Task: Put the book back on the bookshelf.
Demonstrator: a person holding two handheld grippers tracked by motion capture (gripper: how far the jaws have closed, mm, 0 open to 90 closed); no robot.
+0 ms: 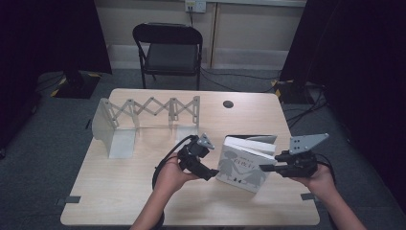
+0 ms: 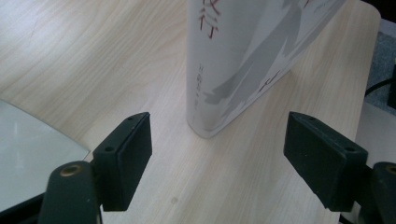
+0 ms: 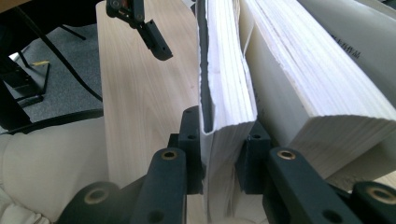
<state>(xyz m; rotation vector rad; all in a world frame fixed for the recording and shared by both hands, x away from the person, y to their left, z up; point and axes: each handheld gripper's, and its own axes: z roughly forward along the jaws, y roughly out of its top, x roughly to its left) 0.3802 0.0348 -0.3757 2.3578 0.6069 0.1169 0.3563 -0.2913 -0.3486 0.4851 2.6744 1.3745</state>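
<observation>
The risk here sits with the right tongs. They pinch just the front cover and a sheaf of pages of the book, while the thicker rest of the pages gapes away on the far side of that grip. If the hand lifts or swings from here, I judge that the heavy loose half could drop open, tear at the spine or drag the thin bundle out from between the pads. A pull sideways could also tip the book flat onto the worktop, since it stands on its lower edge and leans.

The right tongs are closed tight on that bundle, pads pressing from both sides, at the book's open edge.

The left tongs stand about half open and hold nothing. The book's spine corner rests on the worktop just ahead of them, between the lines of the two jaws but clear of both pads. If they close from where they are, I think they would meet air or clip only the corner, which could shove the book against the right grip.

A folding metal rack stands well beyond the left tongs, apart from everything.
</observation>
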